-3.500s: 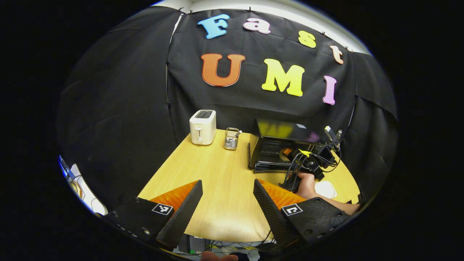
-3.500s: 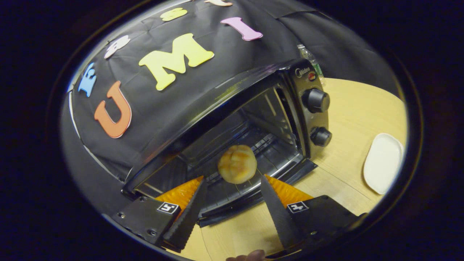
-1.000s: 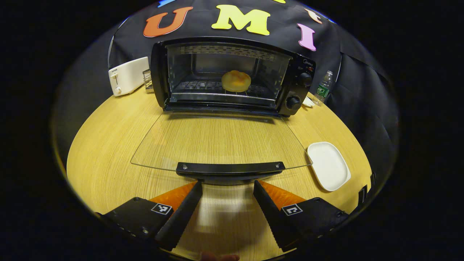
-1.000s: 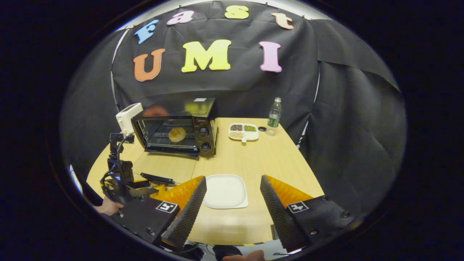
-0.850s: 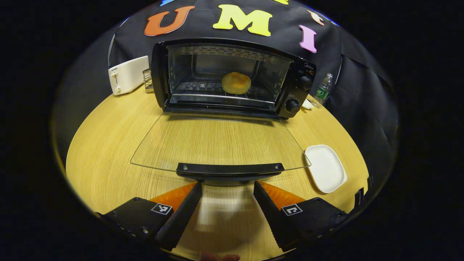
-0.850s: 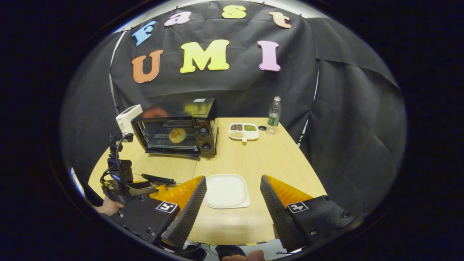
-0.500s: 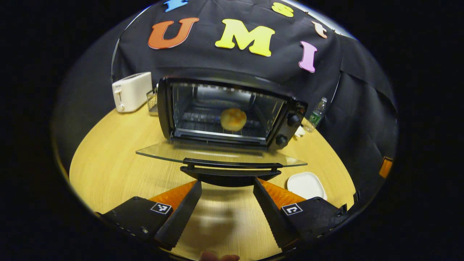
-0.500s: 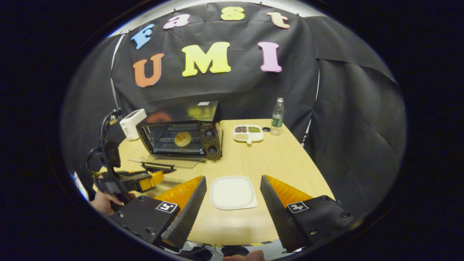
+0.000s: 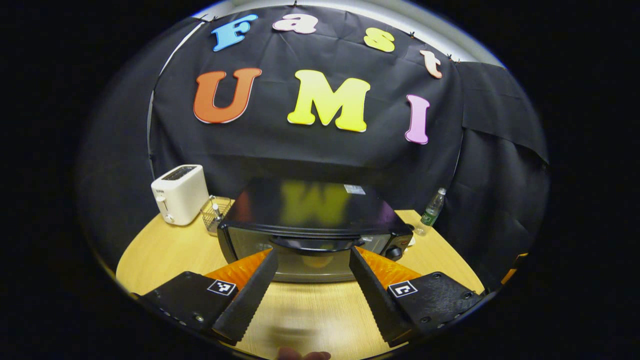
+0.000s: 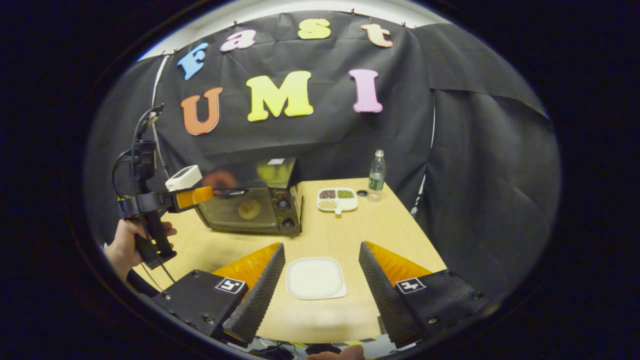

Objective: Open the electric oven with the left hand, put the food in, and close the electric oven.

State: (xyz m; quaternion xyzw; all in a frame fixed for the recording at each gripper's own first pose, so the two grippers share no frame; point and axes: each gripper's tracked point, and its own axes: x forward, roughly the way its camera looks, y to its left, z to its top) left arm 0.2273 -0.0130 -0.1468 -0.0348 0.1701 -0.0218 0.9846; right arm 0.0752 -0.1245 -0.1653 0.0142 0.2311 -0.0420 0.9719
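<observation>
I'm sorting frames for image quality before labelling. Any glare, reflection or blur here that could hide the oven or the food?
Left gripper view: the oven top mirrors the wall's colours; the door handle and glass look smeared, so the bread is just a dim patch. Right gripper view: sharper; the bread shows hazily through the door, reflections on the oven top; fisheye bends the table edges.

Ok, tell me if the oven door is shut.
Shut, or all but. The oven door stands upright against the front, the bun seen through its glass. The left gripper straddles the handle; a fully seated seal cannot be told.
</observation>
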